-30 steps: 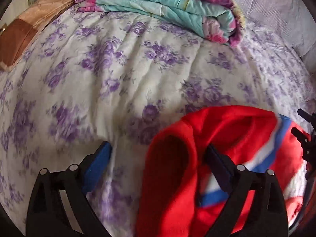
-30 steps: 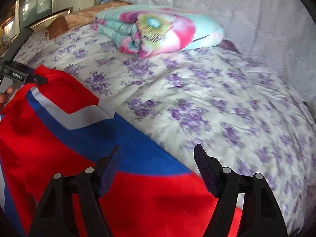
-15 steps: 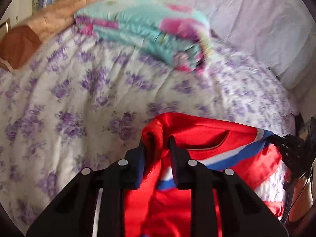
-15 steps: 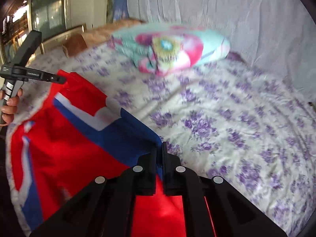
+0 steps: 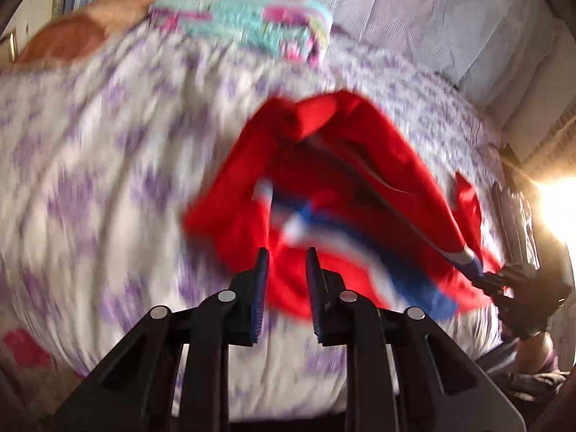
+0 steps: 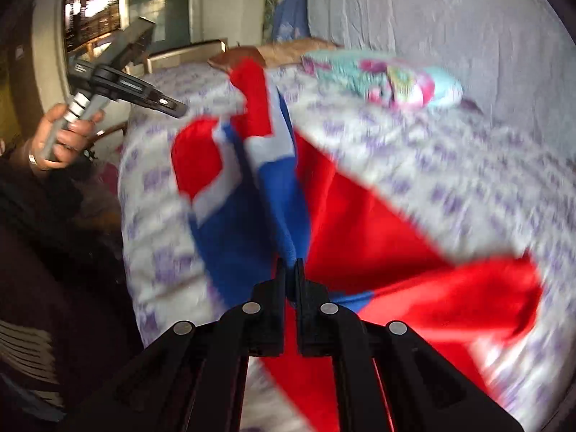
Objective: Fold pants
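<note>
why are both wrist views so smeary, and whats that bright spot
Left wrist view: motion blur smears the red pants and floral bedspread, while the left tongs stay sharp; glare flares at the right edge. Right wrist view: similar smear, right tongs crisp.

Bed (image 5: 108, 165) covered with white sheet, purple flower print. Red pants (image 5: 345, 180) with blue and white stripes spread across near edge, partly lifted. Folded teal-and-pink floral blanket (image 5: 244, 25) near far edge. Tan-and-brown pillow (image 5: 90, 32) at far left corner, beside blanket.
</note>
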Available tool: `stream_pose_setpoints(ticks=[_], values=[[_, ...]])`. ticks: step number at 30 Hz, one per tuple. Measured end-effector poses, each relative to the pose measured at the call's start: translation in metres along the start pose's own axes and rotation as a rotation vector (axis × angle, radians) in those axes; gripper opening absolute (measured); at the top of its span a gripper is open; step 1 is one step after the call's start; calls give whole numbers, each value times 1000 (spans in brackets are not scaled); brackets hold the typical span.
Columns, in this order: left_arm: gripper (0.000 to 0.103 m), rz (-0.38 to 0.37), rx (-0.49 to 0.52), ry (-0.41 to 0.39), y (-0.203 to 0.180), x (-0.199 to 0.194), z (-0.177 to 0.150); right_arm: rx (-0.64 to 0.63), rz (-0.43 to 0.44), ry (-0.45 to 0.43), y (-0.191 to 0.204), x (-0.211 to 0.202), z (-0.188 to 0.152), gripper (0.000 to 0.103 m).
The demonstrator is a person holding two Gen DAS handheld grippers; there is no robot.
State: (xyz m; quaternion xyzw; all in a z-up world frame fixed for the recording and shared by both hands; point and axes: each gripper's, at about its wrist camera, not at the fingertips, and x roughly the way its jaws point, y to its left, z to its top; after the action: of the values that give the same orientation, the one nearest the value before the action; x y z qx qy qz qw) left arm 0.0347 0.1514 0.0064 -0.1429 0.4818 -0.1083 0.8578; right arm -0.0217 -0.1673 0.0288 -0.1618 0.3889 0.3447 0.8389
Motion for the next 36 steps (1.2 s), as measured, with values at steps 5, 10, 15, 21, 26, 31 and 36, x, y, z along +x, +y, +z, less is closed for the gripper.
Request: stream_pose_setpoints(ticks=[5,10,15,21,26,31,36], values=[[83,-129,-63,0,-3,0,-1,92,-10,-32,0,13,-15,5],[98,-160,-158,-8,-9,17,24,94,-28,-45,2,18,-17,5],[97,-201,-219,-9,-7,20,30,120,-17,-61,-1,19,-21,5],[97,-234,-214,-16,-10,31,52,140,-4,-59,-4,21,-22,5],[97,-293,-338,125,6,68,48,145,-12,-64,-4,20,-23,5],[49,-273,-279,24,-4,44,59,160,-2,-65,-6,23,-24,5],[9,-216,-195,35,-16,54,72,162,-21,-90,-4,18,-22,5]])
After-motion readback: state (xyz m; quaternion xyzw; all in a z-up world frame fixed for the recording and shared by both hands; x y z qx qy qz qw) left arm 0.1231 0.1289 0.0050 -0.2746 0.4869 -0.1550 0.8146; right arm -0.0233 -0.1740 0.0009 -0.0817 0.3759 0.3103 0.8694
